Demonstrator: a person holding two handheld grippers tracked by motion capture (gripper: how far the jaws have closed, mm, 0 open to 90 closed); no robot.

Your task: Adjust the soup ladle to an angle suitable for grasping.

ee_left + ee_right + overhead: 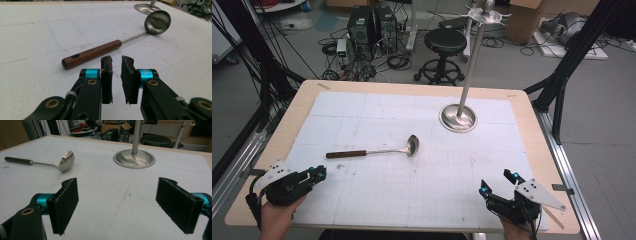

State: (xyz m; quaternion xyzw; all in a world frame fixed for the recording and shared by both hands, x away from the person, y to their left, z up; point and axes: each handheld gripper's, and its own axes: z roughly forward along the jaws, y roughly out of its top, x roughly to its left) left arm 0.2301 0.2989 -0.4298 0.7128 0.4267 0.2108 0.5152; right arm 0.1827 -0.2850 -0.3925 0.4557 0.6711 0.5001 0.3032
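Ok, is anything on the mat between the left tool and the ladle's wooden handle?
Nothing visible. In the left gripper view the left tool points at the ladle across bare white mat, its jaws a narrow gap apart. The metal stand sits beyond the bowl, off that path.

Even, bright overhead light, soft shadows, slight blur, background out of focus.

Silver ladle with brown wooden handle, white gridded mat, black-and-cyan left gripper
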